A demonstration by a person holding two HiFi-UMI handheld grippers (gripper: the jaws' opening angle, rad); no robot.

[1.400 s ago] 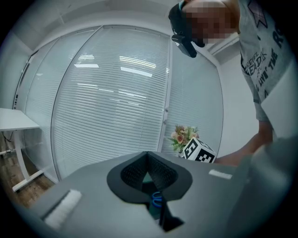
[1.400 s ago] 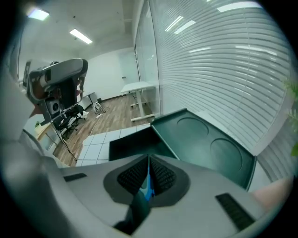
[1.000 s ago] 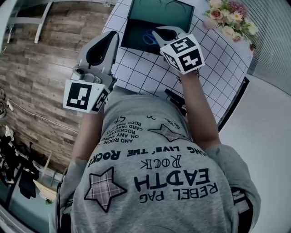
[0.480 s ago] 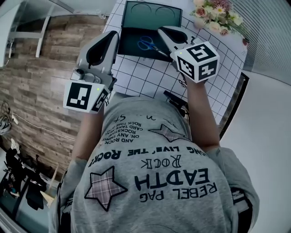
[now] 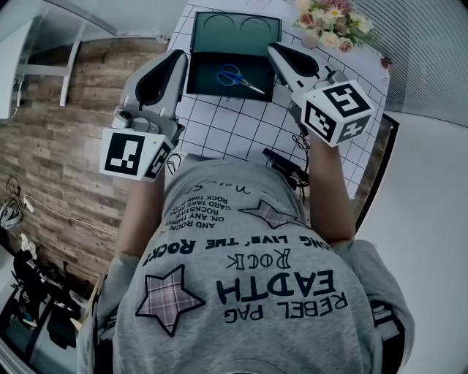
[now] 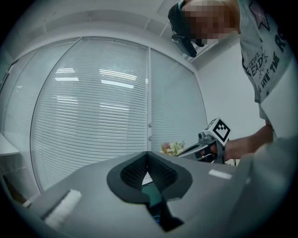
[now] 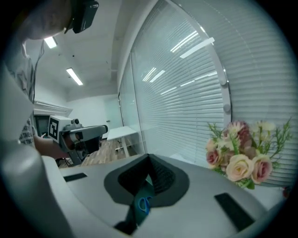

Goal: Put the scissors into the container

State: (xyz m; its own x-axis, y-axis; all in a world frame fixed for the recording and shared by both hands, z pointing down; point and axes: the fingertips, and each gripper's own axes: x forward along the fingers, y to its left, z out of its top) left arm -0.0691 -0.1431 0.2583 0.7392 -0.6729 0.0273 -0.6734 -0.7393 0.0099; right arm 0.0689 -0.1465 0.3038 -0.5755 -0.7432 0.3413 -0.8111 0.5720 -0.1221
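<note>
We see blue-handled metal scissors [image 5: 238, 76] lying flat inside the dark green rectangular plastic container [image 5: 212, 85], on the white grid-patterned bench [image 5: 234, 128]. Our L tool [image 5: 177, 56] & R tool [image 5: 276, 49] flank the container w/o touching it, each w/ jaws pressed together, nothing between them. A pink-and-cream flower bunch [image 5: 327, 20] sits near the container's far R corner.

white grid-pattern table top [image 5: 241, 120] | pink-and-cream flower bouquet [image 5: 327, 18] sitting at its far right corner | brown wood-plank floor [image 5: 66, 139] off to the left | white slatted window blinds [image 6: 93, 107]
</note>
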